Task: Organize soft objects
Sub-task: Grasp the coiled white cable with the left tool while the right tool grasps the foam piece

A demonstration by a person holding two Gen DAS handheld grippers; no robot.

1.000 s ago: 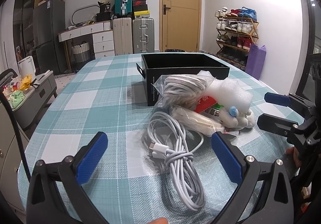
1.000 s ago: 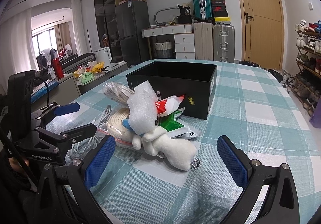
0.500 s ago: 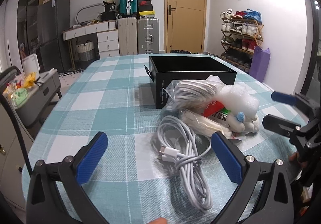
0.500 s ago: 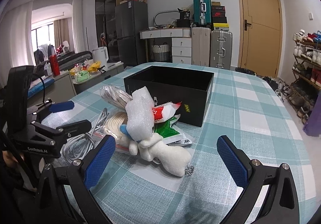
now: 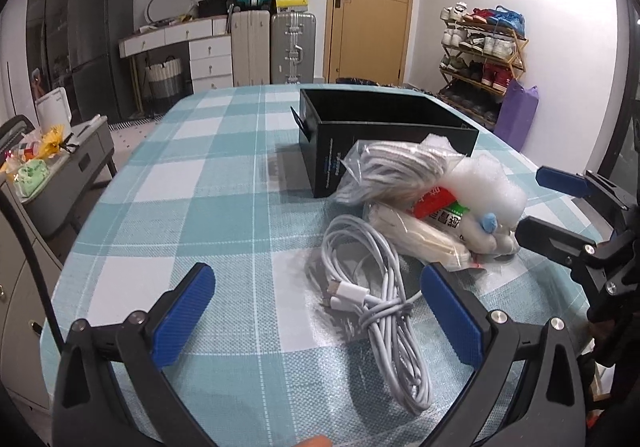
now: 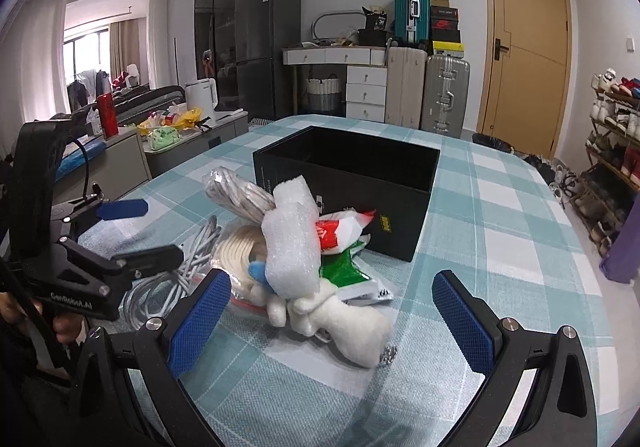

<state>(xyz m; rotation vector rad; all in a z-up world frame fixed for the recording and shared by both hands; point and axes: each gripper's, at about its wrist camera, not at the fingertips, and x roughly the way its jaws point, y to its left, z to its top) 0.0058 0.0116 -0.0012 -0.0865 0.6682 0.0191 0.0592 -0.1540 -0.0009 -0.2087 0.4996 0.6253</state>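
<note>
A pile of soft things lies on the checked table in front of an open black box [image 5: 328,159] [image 6: 400,223]. It holds a bagged white rope [image 5: 392,171], a bagged beige coil [image 5: 416,243], a white foam wrap [image 6: 292,243], a red and green packet [image 6: 340,231] and a white plush toy [image 6: 352,323]. A white USB cable bundle [image 5: 380,299] lies nearest my left gripper [image 5: 318,311] [image 6: 140,233], which is open above the table just short of it. My right gripper [image 6: 332,321] [image 5: 548,207] is open too, facing the plush toy.
The teal checked table [image 5: 224,207] drops off at its near and left edges. A grey side cabinet [image 5: 60,175] with clutter stands to the left. Suitcases [image 5: 272,43], a door and a shoe rack [image 5: 480,59] line the far walls.
The pile has slid a little to the right in the left wrist view and sits slightly lower in the right wrist view. Both grippers stay open; nothing has been gripped.
</note>
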